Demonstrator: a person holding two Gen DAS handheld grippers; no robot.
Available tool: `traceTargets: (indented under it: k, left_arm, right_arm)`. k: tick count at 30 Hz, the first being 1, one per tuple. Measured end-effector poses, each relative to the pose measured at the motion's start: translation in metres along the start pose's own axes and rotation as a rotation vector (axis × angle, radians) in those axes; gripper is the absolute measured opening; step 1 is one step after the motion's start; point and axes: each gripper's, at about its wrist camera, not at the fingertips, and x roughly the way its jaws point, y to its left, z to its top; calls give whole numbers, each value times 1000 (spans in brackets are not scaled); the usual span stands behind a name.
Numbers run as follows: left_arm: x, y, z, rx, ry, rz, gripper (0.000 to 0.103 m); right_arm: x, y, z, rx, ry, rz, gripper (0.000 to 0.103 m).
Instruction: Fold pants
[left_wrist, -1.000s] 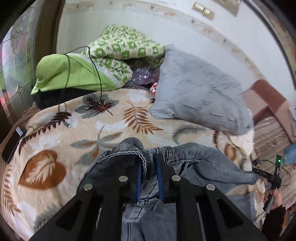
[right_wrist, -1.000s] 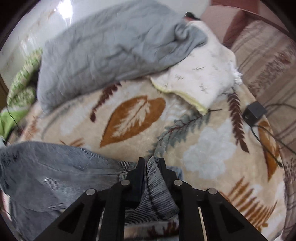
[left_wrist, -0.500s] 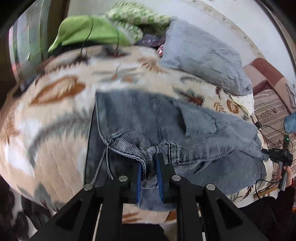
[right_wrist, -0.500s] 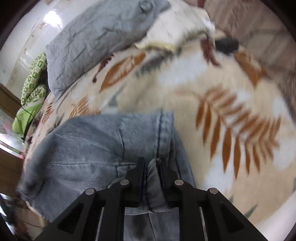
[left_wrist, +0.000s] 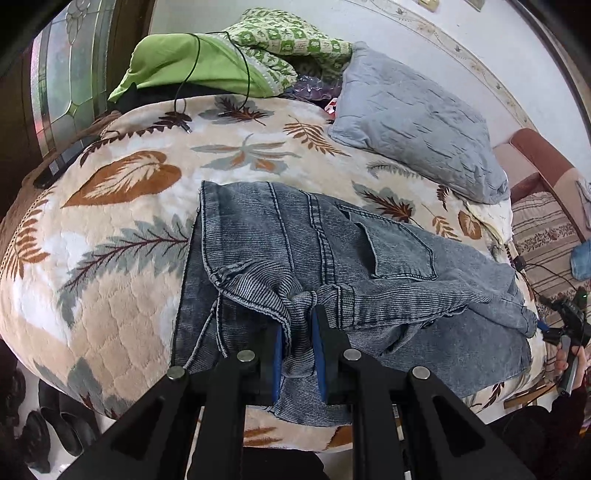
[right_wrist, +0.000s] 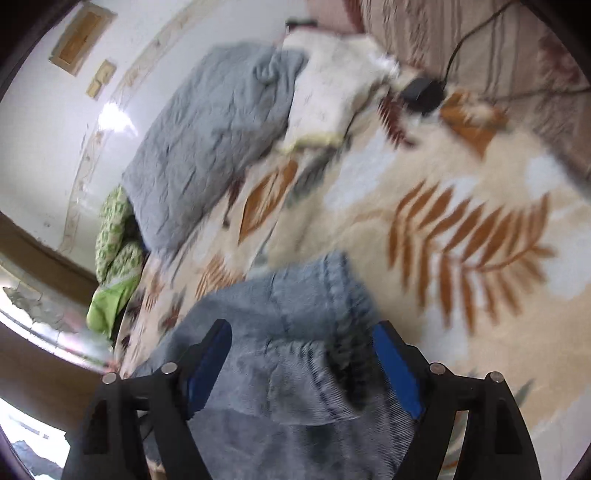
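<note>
The pants (left_wrist: 295, 243), grey-blue denim, lie folded across a bed covered by a cream blanket (left_wrist: 122, 229) printed with brown and grey leaves. In the left wrist view they fill the centre and stretch toward 3 o'clock, a back pocket facing up and the hem edge running along the 9 o'clock side.

The left hand-held gripper (left_wrist: 298, 339) is at 6 o'clock in its own view, its blue-padded jaws drawn close and pinching a bunched ridge of denim at the near edge of the pants. The cloth rises in wrinkles between the pads.

The right hand-held gripper (right_wrist: 301, 363) is seen in a blurred frame. Its jaws are opening and stand wide apart; the pants (right_wrist: 280, 321) lie between and beyond them, but the blue pads do not press on the cloth. The same gripper shows small at 3 o'clock in the left wrist view, held in a hand (left_wrist: 567, 360) at the far end of the pants.

A grey pillow (left_wrist: 417, 122) rests at 1 o'clock on the bed, against the wall. At 12 o'clock sits a heap of green bedding (left_wrist: 207, 62), with a thin black cable (left_wrist: 247, 79) trailing over it down onto the blanket. A cream cushion (right_wrist: 332, 96) lies just beside the grey pillow in the right wrist view, at 12 o'clock, with a black charger block (right_wrist: 421, 92) near it at 1 o'clock.
</note>
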Motion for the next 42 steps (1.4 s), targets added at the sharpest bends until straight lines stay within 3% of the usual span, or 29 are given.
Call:
traceTargets:
  k: [2, 3, 4, 7, 8, 11, 14, 16, 19, 21, 26, 31, 35, 40, 42]
  left_arm:
    - [-1, 0, -1, -5, -4, 3, 16]
    - [-2, 1, -1, -14, -3, -1, 16]
    - [-2, 2, -2, -20, -1, -7, 16]
    - [-1, 5, -4, -38, 6, -16, 16]
    - [0, 6, -3, -41, 7, -19, 16]
    - [1, 6, -2, -43, 7, -23, 16]
    - [0, 5, -1, -41, 8, -25, 16]
    - [0, 6, -1, -43, 9, -29, 16]
    - [1, 8, -1, -48, 15, -28, 16]
    - [1, 6, -2, -45, 15, -21, 16]
    - [1, 6, -1, -45, 15, -18, 16]
    - [2, 4, -1, -58, 17, -11, 16]
    - [3, 5, -3, -64, 18, -14, 16]
    - [3, 8, -4, -80, 19, -27, 16]
    - [4, 9, -3, -86, 23, -28, 17]
  right_arm:
    - [16, -5, -1, 50, 61, 29, 60]
    - [20, -6, -3, 74, 87, 67, 59]
    - [16, -3, -5, 71, 93, 164, 55]
    - [-10, 29, -27, -131, 102, 389, 54]
    - [-16, 35, -34, -179, 106, 406, 54]
    - [-19, 24, -50, -176, 107, 353, 55]
    - [-4, -13, -48, -1, 111, 183, 55]
    - [-4, -27, -44, 80, 81, 154, 55]
    - [-14, -29, -30, 120, -5, 197, 55]
    - [-13, -28, -24, 149, -19, 211, 55]
    - [23, -43, -6, 282, 121, 179, 55]
    - [60, -35, -5, 327, 237, 307, 56]
    - [68, -35, 1, 380, 145, 358, 56]
    - [70, -50, -4, 454, 88, 302, 56]
    - [64, -43, -7, 399, 68, 271, 44]
